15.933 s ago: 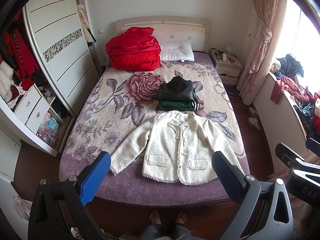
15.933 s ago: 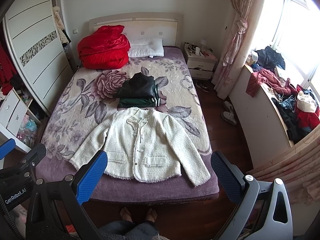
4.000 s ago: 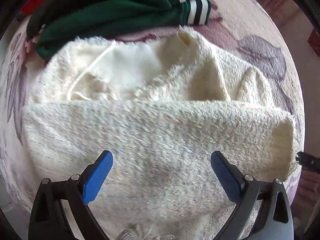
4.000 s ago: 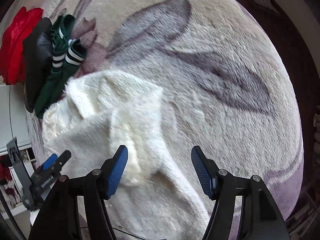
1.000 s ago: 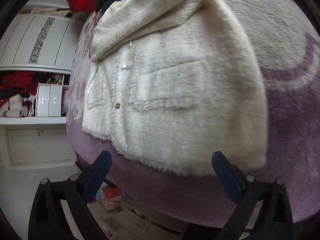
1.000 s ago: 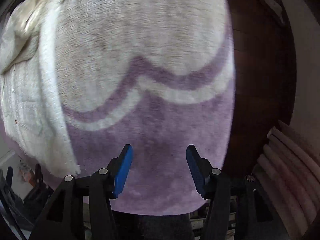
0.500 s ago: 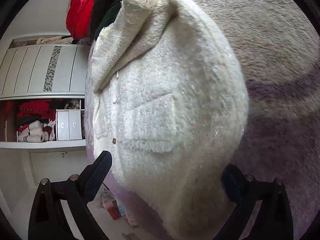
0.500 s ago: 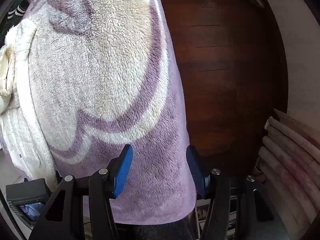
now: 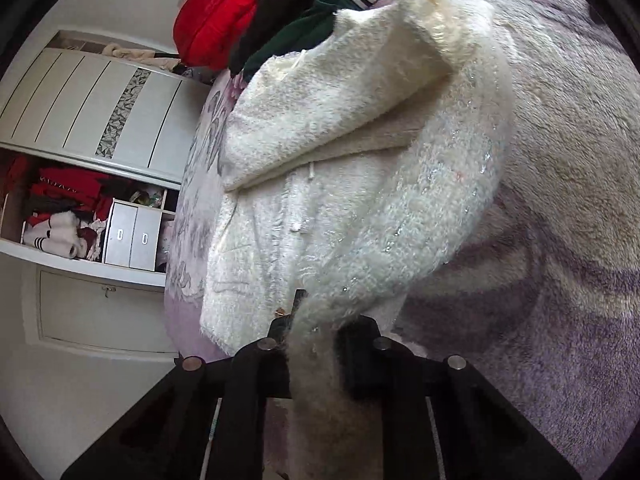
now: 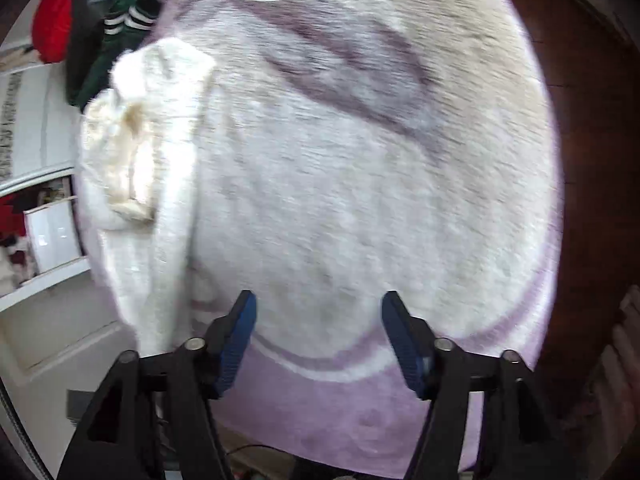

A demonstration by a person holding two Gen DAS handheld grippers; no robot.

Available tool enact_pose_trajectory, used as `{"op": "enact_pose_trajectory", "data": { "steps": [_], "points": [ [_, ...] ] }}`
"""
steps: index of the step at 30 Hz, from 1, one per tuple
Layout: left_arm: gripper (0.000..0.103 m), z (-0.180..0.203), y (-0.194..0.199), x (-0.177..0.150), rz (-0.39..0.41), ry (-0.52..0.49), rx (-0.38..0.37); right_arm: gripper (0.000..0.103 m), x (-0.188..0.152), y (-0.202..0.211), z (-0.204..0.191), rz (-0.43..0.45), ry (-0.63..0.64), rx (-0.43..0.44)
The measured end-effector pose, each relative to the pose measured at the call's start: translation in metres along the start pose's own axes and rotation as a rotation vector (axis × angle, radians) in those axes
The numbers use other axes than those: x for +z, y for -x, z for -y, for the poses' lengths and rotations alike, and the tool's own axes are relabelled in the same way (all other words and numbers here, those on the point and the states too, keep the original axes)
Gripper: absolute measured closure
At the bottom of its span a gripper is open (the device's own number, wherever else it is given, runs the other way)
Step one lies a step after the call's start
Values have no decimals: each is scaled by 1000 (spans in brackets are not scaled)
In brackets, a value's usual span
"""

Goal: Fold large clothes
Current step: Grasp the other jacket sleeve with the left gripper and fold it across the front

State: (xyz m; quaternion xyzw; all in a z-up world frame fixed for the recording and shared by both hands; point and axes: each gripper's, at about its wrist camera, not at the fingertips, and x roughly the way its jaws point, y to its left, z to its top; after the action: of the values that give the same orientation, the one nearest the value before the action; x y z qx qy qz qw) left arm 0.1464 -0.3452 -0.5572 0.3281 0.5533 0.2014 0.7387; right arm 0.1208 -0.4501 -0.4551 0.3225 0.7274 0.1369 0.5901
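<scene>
The cream fuzzy jacket (image 9: 360, 184) lies half folded on the purple flowered bedspread (image 9: 560, 240), one sleeve laid across its front. My left gripper (image 9: 316, 332) is shut on the jacket's hem at the near corner, and fabric bunches up between its black fingers. In the right wrist view the same jacket (image 10: 140, 168) sits at the left, blurred. My right gripper (image 10: 318, 336) hovers over bare bedspread (image 10: 360, 184) to the right of the jacket; its blue-padded jaws are opening and nothing is between them.
Folded dark and green striped clothes (image 9: 304, 12) and a red quilt (image 9: 216, 20) lie beyond the jacket. A white wardrobe (image 9: 92, 108) with open shelves stands on the left. Dark wooden floor (image 10: 592, 200) borders the bed's right edge.
My left gripper closed on the jacket's hem, which was loose between wide jaws before. My right gripper swung left from the bed's corner over the bedspread and its jaws widened.
</scene>
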Motion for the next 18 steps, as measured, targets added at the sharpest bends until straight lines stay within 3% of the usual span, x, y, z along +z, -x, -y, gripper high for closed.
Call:
{"op": "enact_pose_trajectory", "data": {
  "steps": [1, 5, 7, 9, 11, 13, 15, 18],
  "points": [
    [91, -5, -1, 1, -1, 1, 2, 6, 13, -6, -15, 3, 16, 68],
    [91, -20, -12, 7, 7, -16, 24, 5, 64, -45, -61, 3, 45, 249],
    [91, -22, -16, 7, 9, -28, 18, 4, 98, -80, -49, -37, 25, 332],
    [91, -24, -20, 8, 11, -39, 10, 4, 112, -110, -51, -80, -13, 360],
    [90, -31, -23, 8, 6, -32, -16, 8, 123, -131, -60, -116, -59, 331],
    [90, -40, -26, 5, -3, -7, -53, 66, 123, -137, -68, -98, -90, 265],
    [91, -55, -30, 0, -26, 41, -109, 78, 118, -127, -90, -65, -88, 239],
    [91, -89, -39, -9, -61, 127, -217, 81, 107, -112, -141, -44, -16, 192]
  ]
}}
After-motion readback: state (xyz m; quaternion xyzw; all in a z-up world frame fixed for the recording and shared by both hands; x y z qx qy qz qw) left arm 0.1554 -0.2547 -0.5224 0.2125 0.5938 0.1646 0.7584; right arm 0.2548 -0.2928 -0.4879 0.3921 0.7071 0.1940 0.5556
